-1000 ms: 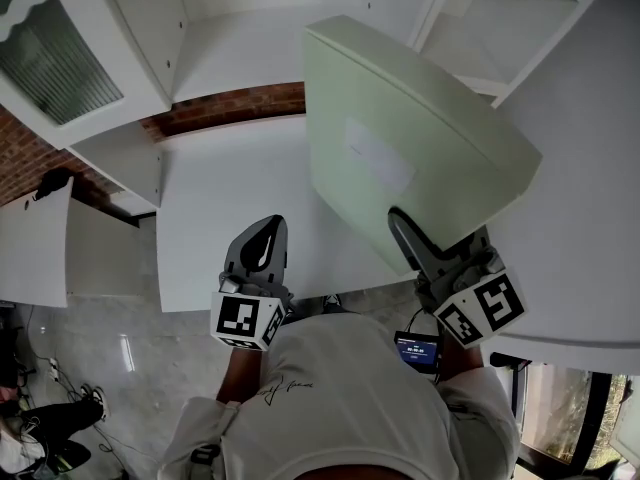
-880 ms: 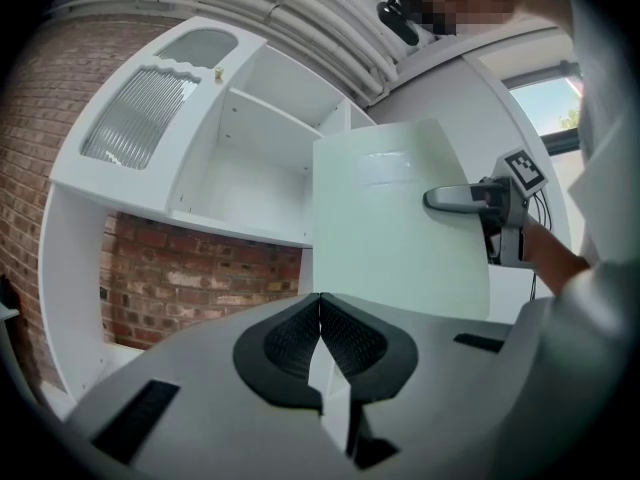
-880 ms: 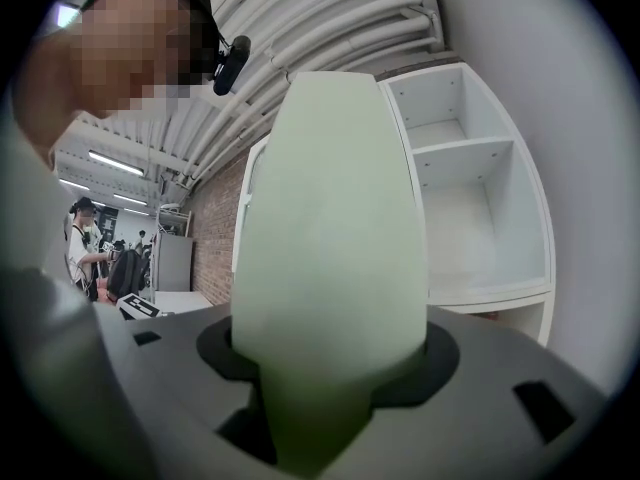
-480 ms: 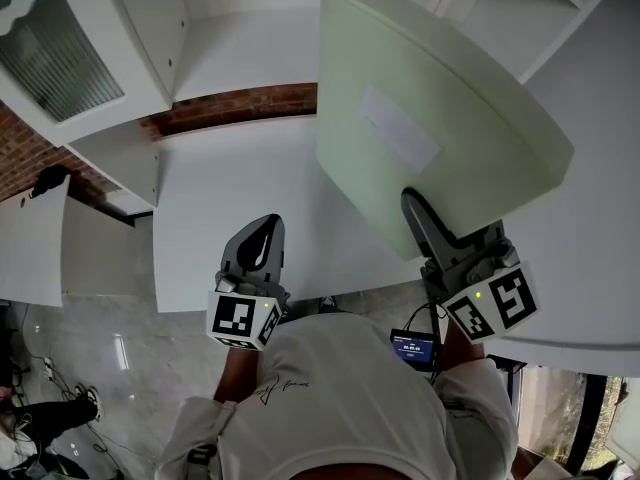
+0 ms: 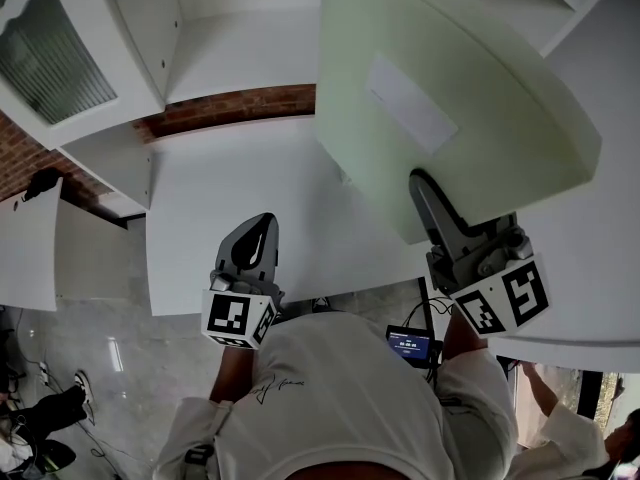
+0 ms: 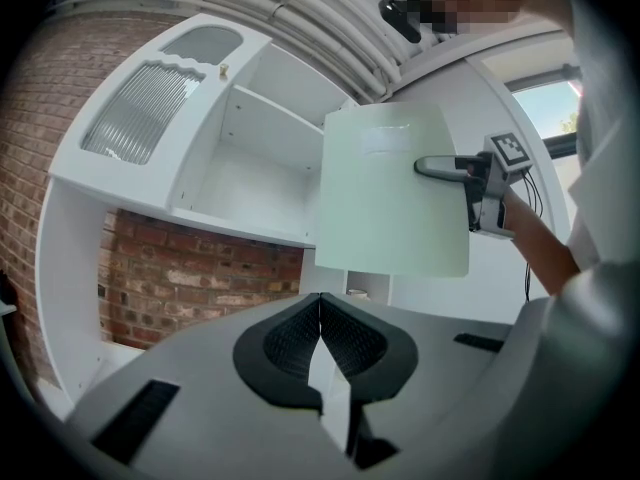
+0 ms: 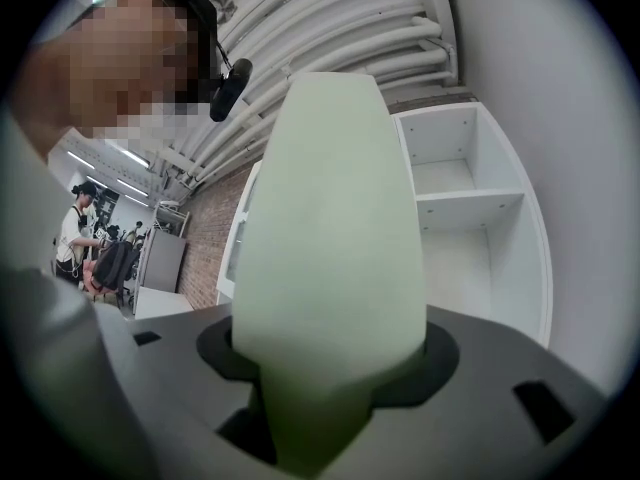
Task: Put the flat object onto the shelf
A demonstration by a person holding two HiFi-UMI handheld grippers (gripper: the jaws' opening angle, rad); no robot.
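Change: the flat board (image 5: 450, 118) sits higher and further toward the upper right than a second ago, and its top now runs off the frame's top edge.
Board: pale green, tilted, with a white label (image 5: 410, 103) on its face. It is held in the air above the white counter (image 5: 230, 198), in front of the shelf (image 7: 470, 196).
Right gripper (image 5: 425, 193): lower right of the head view, raised forward, jaws clamped on the board's lower edge.
Left gripper (image 5: 258, 240): lower centre-left, low over the counter's near edge, jaws pressed together with nothing between them.
Edges: the board's left edge is well apart from the ribbed-glass cabinet door (image 5: 50, 53) at upper left.
Room: in the right gripper view, open-fronted shelf compartments show beyond the board's right edge.
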